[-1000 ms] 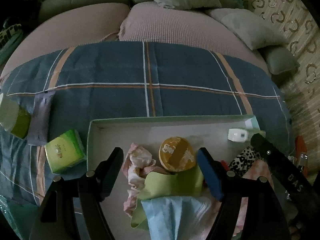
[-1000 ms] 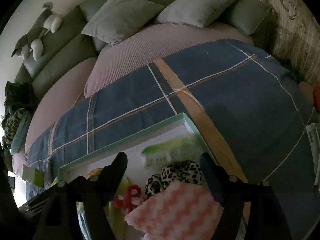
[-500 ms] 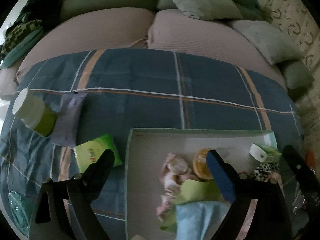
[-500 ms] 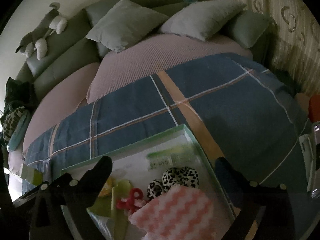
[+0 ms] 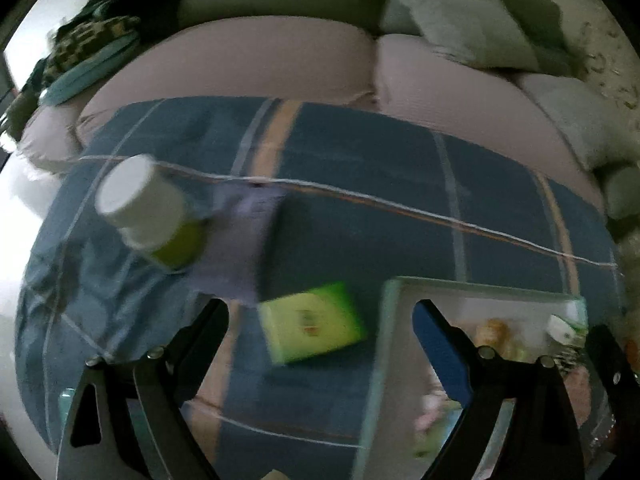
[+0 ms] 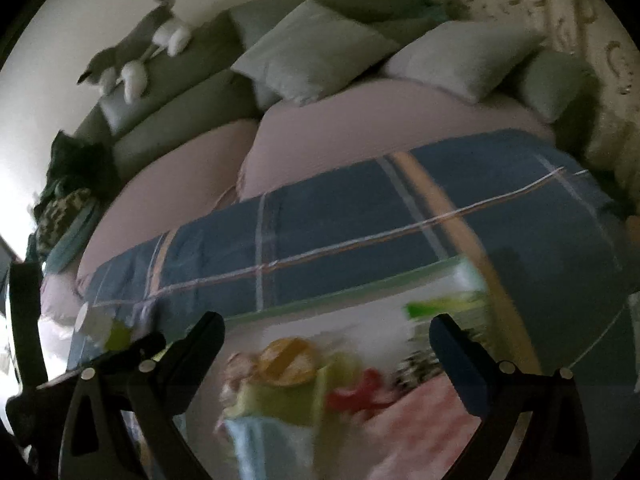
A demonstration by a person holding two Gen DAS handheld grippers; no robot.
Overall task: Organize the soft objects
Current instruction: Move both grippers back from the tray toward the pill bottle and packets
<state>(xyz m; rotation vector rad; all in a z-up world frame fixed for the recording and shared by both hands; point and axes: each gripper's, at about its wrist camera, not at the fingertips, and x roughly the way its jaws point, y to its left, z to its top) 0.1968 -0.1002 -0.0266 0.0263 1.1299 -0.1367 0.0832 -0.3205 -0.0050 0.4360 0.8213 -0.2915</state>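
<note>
A shallow green-rimmed box (image 5: pixel 386 320) (image 6: pixel 352 296) lies on the blue plaid blanket (image 5: pixel 360 184) and holds several soft things: a pink zigzag cloth (image 6: pixel 424 428), a light blue cloth (image 6: pixel 264 444), a yellow-green cloth (image 6: pixel 280 396), a red piece (image 6: pixel 360 394) and an orange round item (image 6: pixel 286 362). My left gripper (image 5: pixel 320 312) hangs open above the blanket, left of the box, with a green tissue pack (image 5: pixel 312 322) lying below between its fingers. Over the box, my right gripper (image 6: pixel 326 332) is open and empty. Both views are blurred.
A white-capped green container (image 5: pixel 148 216) lies beside a lavender cloth (image 5: pixel 244 240) at the left of the blanket. Grey cushions (image 6: pixel 312 56) and a plush toy (image 6: pixel 136 56) rest on the sofa behind. A small white and green bottle (image 5: pixel 564 326) sits in the box's far corner.
Both grippers opened wider and let go of the cloths, now lying in the box. The left gripper swung left, off the box, to above the tissue pack. The right gripper lifted slightly.
</note>
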